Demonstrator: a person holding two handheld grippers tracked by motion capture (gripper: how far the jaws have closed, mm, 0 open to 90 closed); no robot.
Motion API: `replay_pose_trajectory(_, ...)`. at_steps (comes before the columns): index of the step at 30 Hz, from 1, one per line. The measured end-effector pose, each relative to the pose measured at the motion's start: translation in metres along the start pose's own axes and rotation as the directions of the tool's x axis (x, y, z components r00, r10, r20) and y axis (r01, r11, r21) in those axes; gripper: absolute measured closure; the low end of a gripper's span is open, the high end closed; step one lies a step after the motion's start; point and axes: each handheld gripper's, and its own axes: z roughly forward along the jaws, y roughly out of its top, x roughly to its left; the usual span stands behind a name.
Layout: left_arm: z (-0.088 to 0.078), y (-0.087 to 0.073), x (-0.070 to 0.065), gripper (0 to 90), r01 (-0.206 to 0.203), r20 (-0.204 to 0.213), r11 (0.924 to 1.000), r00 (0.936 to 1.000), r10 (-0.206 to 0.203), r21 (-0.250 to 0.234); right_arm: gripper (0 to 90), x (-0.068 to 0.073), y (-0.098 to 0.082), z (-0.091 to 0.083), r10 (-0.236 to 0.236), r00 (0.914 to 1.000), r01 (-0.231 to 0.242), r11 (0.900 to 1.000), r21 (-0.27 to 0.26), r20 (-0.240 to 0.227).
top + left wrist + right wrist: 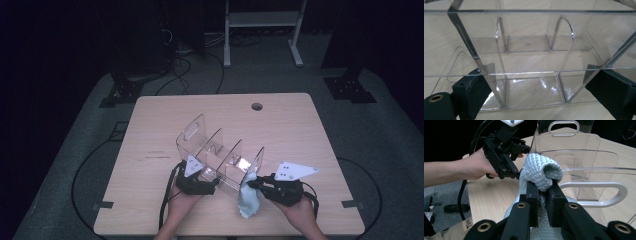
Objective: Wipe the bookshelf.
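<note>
Soft quilted cloth (541, 170), light and limp, sits pinched in the right hand-held gripper (542, 192); left hand-held gripper (196, 181) clamps the rigid, slippery acrylic organizer (220, 157) wall

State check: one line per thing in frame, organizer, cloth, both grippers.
Clear acrylic organizer: upright on the table, compartments look empty.
Light blue cloth: bunched, pinched between the right gripper's fingers, pressed at the organizer's end panel.
Left gripper: fingers straddle the organizer's near wall, steadying it; contact unclear.
Right gripper: shut on the cloth.
Table: wooden top, bears the organizer.
</note>
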Motion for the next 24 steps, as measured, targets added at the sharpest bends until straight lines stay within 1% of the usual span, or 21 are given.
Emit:
replay_pose_trajectory(2, 0.000, 0.000, 0.000, 7.8, -0.001, 0.002, 1.0000, 1.0000, 0.001, 0.003, 80.9, 0.004, -0.001, 0.001, 0.003, 0.9998, -0.003, 1.000, -0.007, -0.019)
replay_pose_trajectory(3, 0.000, 0.000, 0.000, 7.8, 0.002, 0.002, 1.0000, 1.0000, -0.002, 0.002, 80.9, 0.007, -0.002, 0.002, -0.004, 0.9997, 0.004, 1.000, -0.003, -0.026)
replay_pose_trajectory(4, -0.001, 0.000, 0.000, 7.8, 0.001, 0.002, 1.0000, 1.0000, -0.001, 0.003, 80.9, 0.009, -0.001, 0.002, -0.019, 0.9996, 0.019, 1.000, 0.001, -0.021)
replay_pose_trajectory(5, -0.001, 0.000, 0.000, 7.9, -0.002, 0.000, 1.0000, 1.0000, 0.002, 0.002, 80.9, 0.009, -0.001, 0.002, -0.024, 0.9995, 0.024, 1.000, 0.005, -0.020)
replay_pose_trajectory(7, 0.000, 0.000, 0.000, 7.9, -0.003, -0.002, 1.0000, 1.0000, 0.003, 0.000, 80.9, 0.004, 0.001, 0.001, -0.015, 0.9996, 0.015, 1.000, 0.001, -0.022)
replay_pose_trajectory(10, 0.000, 0.000, -0.001, 7.9, -0.003, -0.004, 1.0000, 1.0000, 0.003, -0.003, 81.0, -0.006, 0.000, -0.002, 0.003, 0.9999, -0.003, 1.000, -0.009, 0.016)
replay_pose_trajectory(11, 0.000, 0.000, -0.001, 7.9, -0.001, -0.004, 1.0000, 1.0000, 0.001, -0.003, 81.0, -0.008, -0.001, -0.002, 0.002, 0.9997, -0.002, 1.000, -0.005, 0.024)
replay_pose_trajectory(12, 0.000, 0.000, -0.001, 7.9, -0.002, -0.003, 1.0000, 1.0000, 0.002, -0.003, 81.0, -0.007, -0.002, -0.001, 0.009, 0.9997, -0.009, 1.000, -0.007, 0.022)
replay_pose_trajectory(13, 0.000, 0.000, -0.001, 7.9, -0.001, -0.003, 1.0000, 1.0000, 0.001, -0.002, 81.0, -0.006, -0.005, 0.002, 0.002, 0.9998, -0.002, 1.000, -0.004, 0.021)
replay_pose_trajectory(15, 0.000, 0.000, -0.001, 7.9, 0.002, -0.004, 1.0000, 1.0000, -0.002, -0.005, 81.0, -0.003, -0.010, 0.006, -0.009, 0.9997, 0.008, 1.000, 0.015, 0.022)
replay_pose_trajectory(17, 0.000, 0.000, -0.001, 7.9, 0.004, -0.005, 1.0000, 1.0000, -0.004, -0.005, 81.0, -0.003, -0.017, 0.012, 0.003, 1.0000, -0.003, 0.999, 0.036, 0.009)
replay_pose_trajectory(19, 0.000, 0.000, -0.001, 7.9, 0.003, -0.006, 1.0000, 1.0000, -0.003, -0.004, 81.0, -0.004, -0.021, 0.015, 0.007, 1.0000, -0.007, 0.998, 0.056, 0.007)
replay_pose_trajectory(21, 0.000, 0.000, -0.001, 7.9, 0.003, -0.006, 1.0000, 1.0000, -0.003, -0.004, 81.0, -0.004, -0.020, 0.014, 0.012, 0.9999, -0.012, 0.998, 0.062, 0.007)
replay_pose_trajectory(22, 0.000, 0.000, -0.001, 7.9, 0.003, -0.006, 1.0000, 1.0000, -0.003, -0.005, 80.9, -0.002, -0.017, 0.013, 0.006, 1.0000, -0.006, 0.999, 0.054, 0.008)
replay_pose_trajectory(24, 0.000, 0.000, -0.001, 7.9, 0.003, -0.005, 1.0000, 1.0000, -0.003, -0.006, 80.9, 0.000, -0.010, 0.007, -0.003, 1.0000, 0.003, 1.000, 0.016, 0.006)
